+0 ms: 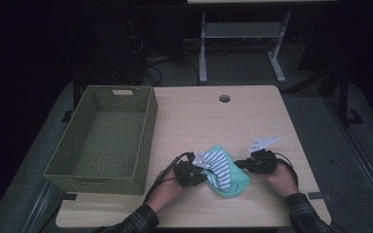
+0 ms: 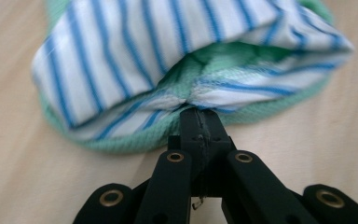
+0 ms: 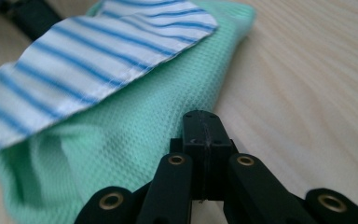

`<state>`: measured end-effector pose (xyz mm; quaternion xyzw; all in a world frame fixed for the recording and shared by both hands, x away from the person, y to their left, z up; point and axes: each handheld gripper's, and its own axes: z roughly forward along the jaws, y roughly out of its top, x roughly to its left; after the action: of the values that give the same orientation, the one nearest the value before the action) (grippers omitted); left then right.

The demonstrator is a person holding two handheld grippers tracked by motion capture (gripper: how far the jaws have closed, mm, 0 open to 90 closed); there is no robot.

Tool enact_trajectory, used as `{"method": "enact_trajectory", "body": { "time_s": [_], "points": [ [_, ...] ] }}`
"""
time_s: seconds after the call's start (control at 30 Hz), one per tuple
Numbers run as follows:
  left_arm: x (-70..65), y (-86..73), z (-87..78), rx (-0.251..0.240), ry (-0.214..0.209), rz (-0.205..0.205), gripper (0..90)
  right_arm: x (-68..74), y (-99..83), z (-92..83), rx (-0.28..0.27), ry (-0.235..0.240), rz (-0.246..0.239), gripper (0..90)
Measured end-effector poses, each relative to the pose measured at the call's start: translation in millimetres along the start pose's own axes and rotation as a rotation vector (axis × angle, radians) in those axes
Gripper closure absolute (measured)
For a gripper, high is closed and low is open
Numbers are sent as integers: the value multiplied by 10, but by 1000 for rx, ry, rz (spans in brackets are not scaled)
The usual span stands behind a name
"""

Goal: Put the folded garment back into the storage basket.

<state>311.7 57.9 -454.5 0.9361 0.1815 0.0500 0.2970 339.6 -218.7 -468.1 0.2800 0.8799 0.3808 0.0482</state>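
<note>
A cloth, mint green with a white, blue-striped side, lies bunched near the table's front edge. My left gripper meets its left side. In the left gripper view the black jaws are together at the tip, and the striped cloth puckers into that point, one layer lifted and folded over. My right gripper is at the cloth's right edge. Its jaws are shut, with the tip against the border of the green cloth. Whether fabric is pinched there I cannot tell.
A green woven basket stands empty on the table's left half. A cable hole sits near the far edge. Bare wood stretches behind the cloth. A white frame stands on the floor beyond the table.
</note>
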Motion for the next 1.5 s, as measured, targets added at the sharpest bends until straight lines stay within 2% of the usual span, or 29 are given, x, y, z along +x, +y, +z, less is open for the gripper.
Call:
{"method": "enact_trajectory", "body": {
  "time_s": [0.1,0.2,0.37,0.5,0.57,0.6,0.73,0.87,0.97,1.1,1.17,1.23,1.27,1.33,1.37,1.5],
  "points": [
    [83,4,-20,-4,29,-7,895,52,-24,-46,0,-3,1,897],
    [190,-1,-26,-14,39,-33,895,98,-47,-75,-6,4,-1,897],
    [301,9,-7,-18,58,-41,895,192,-85,-107,-10,19,-12,898],
    [374,49,7,-26,57,-48,895,268,-126,-95,-8,54,-5,898],
    [397,58,-16,-38,52,-53,895,290,-132,-103,-1,40,-20,897],
    [407,66,-37,-36,53,-42,893,283,-131,-123,-12,39,-12,896],
    [418,90,-126,-49,38,-42,841,196,-165,-218,-58,-9,33,758],
    [421,125,-190,-71,18,-40,760,122,-246,-279,-90,-84,49,550],
    [436,166,-237,-52,10,2,671,70,-305,-313,-101,-124,68,419],
    [441,222,-226,-27,-21,53,527,0,-369,-307,-102,-161,88,279],
    [452,249,-215,-7,-43,74,475,-25,-380,-291,-100,-197,86,250],
    [444,261,-183,3,-63,69,433,-33,-385,-278,-84,-218,77,216],
    [457,266,-175,25,-71,85,403,-36,-388,-271,-85,-217,87,203],
    [473,272,-152,32,-81,97,368,-49,-394,-262,-82,-217,88,184],
    [466,277,-131,22,-90,85,351,-54,-397,-257,-79,-223,87,184],
    [436,301,-70,38,-126,119,281,-71,-415,-227,-59,-217,91,182]
  ]
}}
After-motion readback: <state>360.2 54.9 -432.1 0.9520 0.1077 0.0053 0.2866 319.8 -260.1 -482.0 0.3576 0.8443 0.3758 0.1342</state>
